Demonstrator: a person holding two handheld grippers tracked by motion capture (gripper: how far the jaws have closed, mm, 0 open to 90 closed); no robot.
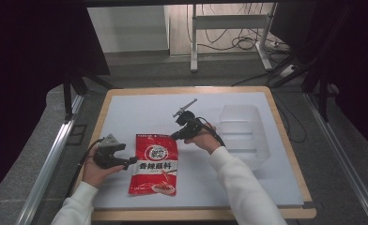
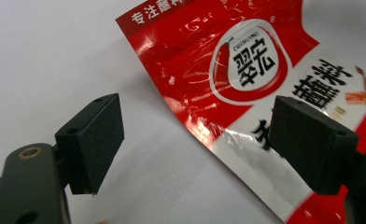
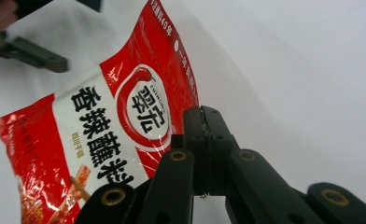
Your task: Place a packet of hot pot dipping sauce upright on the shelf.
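The packet (image 1: 154, 164) lies on the table (image 1: 126, 112), near its front edge; the container (image 1: 243, 133) stands to its right, farther back.

Light: I see even overhead light on the white table (image 1: 140, 112), dark surround | Glare: shiny streaks on the red packet (image 2: 209, 60) | Focus: near jaws soft in both gripper views | Shadows: faint.

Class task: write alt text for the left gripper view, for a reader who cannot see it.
A glossy red packet with a chilli logo lies on a white table. The left tool stands open, its two black pads at the packet's near edge, one pad over it.
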